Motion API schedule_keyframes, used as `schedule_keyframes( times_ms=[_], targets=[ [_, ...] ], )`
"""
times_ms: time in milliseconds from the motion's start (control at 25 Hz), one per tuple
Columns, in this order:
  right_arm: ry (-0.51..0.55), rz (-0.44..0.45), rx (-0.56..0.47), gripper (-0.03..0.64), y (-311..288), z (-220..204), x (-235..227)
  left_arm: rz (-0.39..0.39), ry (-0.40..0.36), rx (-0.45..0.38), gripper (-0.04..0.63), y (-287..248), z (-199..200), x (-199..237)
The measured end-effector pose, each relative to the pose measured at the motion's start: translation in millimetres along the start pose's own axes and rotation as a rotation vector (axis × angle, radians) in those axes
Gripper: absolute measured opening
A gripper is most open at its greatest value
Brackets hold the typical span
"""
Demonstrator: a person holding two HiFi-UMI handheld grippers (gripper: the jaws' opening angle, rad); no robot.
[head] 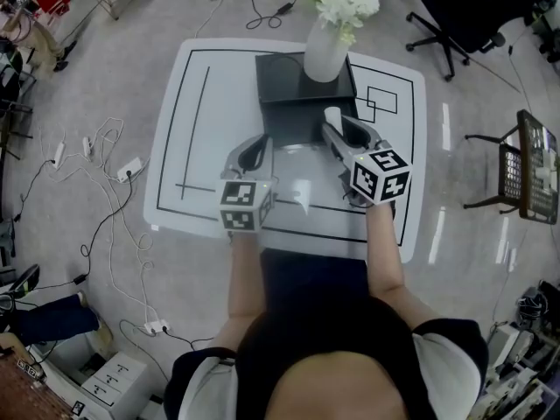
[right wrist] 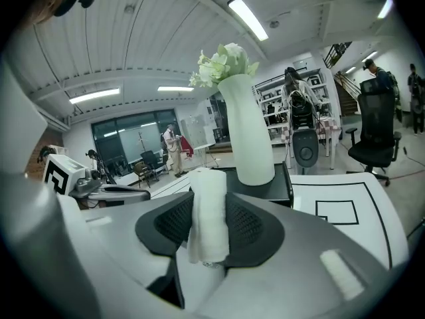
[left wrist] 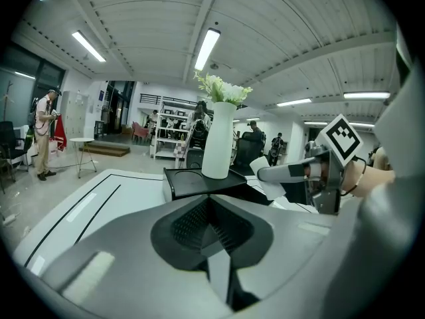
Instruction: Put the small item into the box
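At the bottom of the head view is the person's dark-shirted torso (head: 332,357), both forearms reaching up the frame. Left of centre, the left gripper (head: 261,147) has its jaws pressed together with nothing between them. Right of centre, the right gripper (head: 337,129) clamps a small white rolled cloth (right wrist: 207,211), upright, at the near edge of the black rectangular box (head: 280,81). The box sits on a white table with black lines (head: 184,147). A white vase of pale flowers (head: 325,55) stands on its far part.
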State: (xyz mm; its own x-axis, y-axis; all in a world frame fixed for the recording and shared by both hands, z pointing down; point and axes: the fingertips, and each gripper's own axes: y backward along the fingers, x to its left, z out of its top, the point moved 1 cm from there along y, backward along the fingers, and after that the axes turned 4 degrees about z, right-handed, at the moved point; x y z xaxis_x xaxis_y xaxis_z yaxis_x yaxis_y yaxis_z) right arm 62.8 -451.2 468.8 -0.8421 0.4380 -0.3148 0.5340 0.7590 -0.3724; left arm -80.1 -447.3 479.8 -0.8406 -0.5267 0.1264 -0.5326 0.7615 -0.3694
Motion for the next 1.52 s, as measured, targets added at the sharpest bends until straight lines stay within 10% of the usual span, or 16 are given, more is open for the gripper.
schedule_keyframes(
  times_ms=[1520],
  targets=[
    [0.336,0.111,0.391,0.141,-82,-44,-26,0.020,0.064,0.088,0.008,-32,-30,33]
  ],
)
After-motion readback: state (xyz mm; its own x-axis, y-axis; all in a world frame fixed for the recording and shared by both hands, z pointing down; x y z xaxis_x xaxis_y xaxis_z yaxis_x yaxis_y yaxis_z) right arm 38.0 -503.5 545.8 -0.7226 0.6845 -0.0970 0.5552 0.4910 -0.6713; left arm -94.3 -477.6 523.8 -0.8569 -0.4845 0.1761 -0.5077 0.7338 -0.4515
